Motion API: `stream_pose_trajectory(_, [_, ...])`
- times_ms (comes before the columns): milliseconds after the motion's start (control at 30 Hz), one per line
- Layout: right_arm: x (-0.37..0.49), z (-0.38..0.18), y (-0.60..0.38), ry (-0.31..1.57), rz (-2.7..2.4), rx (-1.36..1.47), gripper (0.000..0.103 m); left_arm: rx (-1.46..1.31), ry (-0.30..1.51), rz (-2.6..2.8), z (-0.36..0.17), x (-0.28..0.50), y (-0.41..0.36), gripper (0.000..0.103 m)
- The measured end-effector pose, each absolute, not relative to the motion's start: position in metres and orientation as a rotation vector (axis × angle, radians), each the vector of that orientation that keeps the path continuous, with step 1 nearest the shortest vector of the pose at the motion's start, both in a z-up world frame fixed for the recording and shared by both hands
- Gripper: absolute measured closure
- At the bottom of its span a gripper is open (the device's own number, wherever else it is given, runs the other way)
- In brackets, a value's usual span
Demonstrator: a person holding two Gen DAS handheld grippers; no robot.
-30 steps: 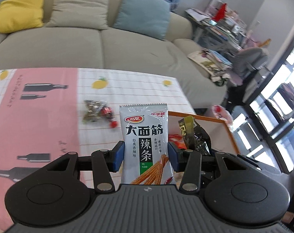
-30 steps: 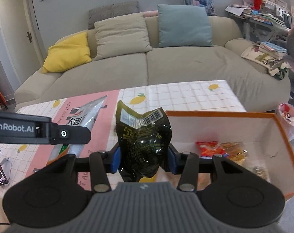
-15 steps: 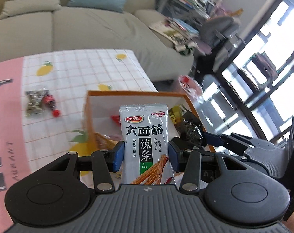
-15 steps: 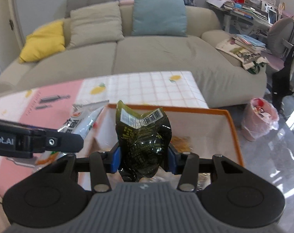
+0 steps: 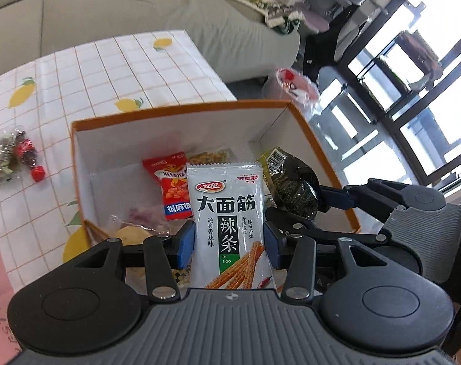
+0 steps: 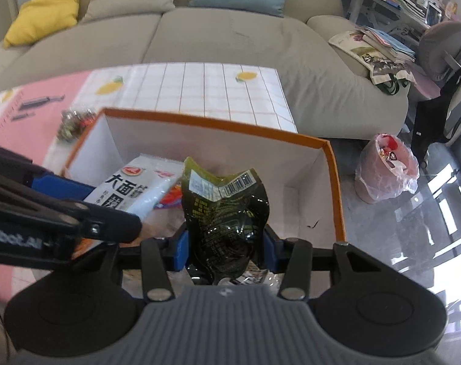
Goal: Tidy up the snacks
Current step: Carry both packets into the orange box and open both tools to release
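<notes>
White latiao packet (image 5: 227,228) upright, clamped between blue pads of left gripper (image 5: 228,245), over orange-rimmed box (image 5: 181,110). Dark green snack pouch (image 6: 225,222) pinched in right gripper (image 6: 224,251), also above box. Inside box: red snack packet (image 5: 172,182), other wrappers. Small candy bag (image 5: 12,155) on lemon-print tablecloth (image 5: 108,60) beside box. Sofa (image 6: 230,39) behind.

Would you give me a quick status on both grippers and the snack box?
Left gripper shut on white snack pack. Right gripper shut on dark green packet. Both over orange box. Nothing blocking.
</notes>
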State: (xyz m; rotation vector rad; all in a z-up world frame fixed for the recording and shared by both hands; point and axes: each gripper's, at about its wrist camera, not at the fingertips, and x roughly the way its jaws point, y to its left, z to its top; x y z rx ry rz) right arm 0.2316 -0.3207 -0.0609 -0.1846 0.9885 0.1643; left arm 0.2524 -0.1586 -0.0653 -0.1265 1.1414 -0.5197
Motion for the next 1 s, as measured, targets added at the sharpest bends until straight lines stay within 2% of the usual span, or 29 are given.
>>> stream_pose_trajectory(233, [0.246,-0.086,-0.326,1.046,0.166,-0.272,0.056,-0.064,1.202,-0.487,-0.088,0.265,-0.172,0.049])
stream_pose_trajectory(600, [0.262,-0.111,-0.323,1.108,0.175,-0.341,0.053,0.012,1.224,-0.47,-0.095,0.278,-0.189,0.047])
stream_pose_trajectory(667, [0.263,-0.113,-0.324,1.114,0.178,-0.348,0.052,0.017,1.226,-0.474,-0.097,0.278,-0.192,0.04])
stream_pose_trajectory(833, [0.263,-0.118,-0.323,1.133,0.18,-0.358,0.049,-0.019,1.27,-0.473,-0.103,0.282,-0.189,0.03])
stream_pose_trajectory(1000, [0.264,-0.117,-0.32,1.147,0.176,-0.362,0.045,-0.021,1.249,-0.462,-0.095,0.278,-0.185,0.025])
